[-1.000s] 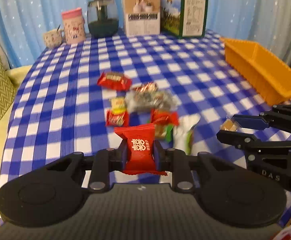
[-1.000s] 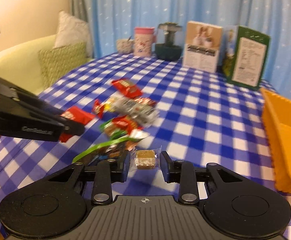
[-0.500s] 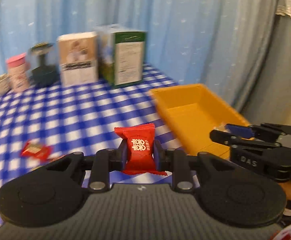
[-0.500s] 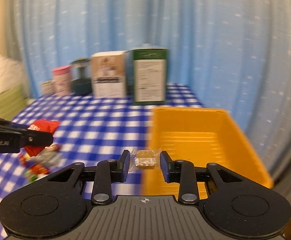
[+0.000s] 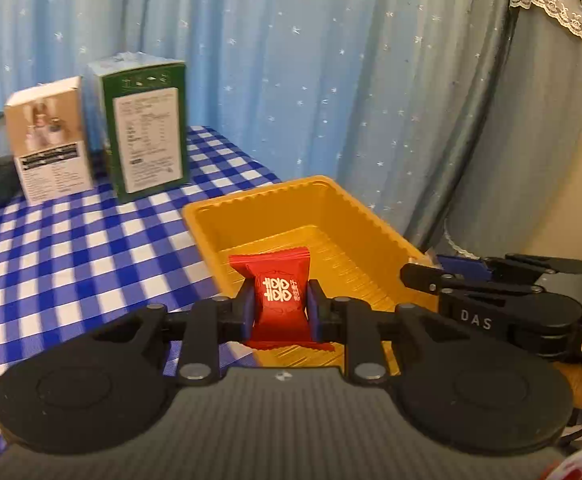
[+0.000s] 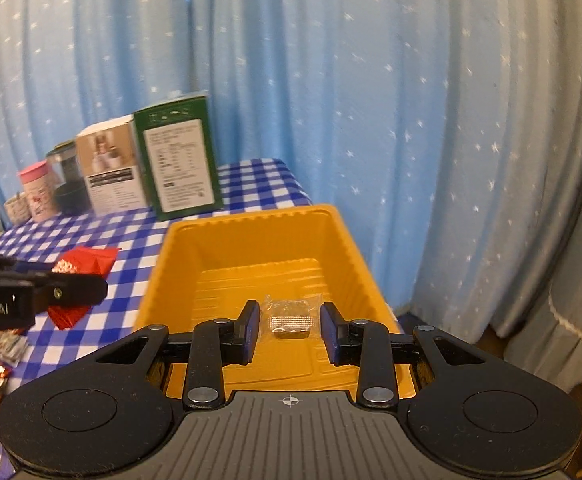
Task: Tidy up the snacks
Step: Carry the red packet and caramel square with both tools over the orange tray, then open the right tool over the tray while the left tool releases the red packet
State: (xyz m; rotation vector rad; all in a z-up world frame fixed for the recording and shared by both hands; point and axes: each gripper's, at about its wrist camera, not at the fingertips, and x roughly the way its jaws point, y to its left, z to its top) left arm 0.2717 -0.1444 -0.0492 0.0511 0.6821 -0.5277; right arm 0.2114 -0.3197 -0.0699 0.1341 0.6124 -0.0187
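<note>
Both grippers had swung from the snack pile across the bench to the orange tray.

Left wrist view: the left gripper pinched a red candy packet by its middle, hanging over the tray's near end. Light and crinkly, it should drop freely.

Right wrist view: the right gripper held a small clear-wrapped sweet over the tray floor; its pads seemed to catch only the soft wrapper edges, though contact was hard to make out.
</note>
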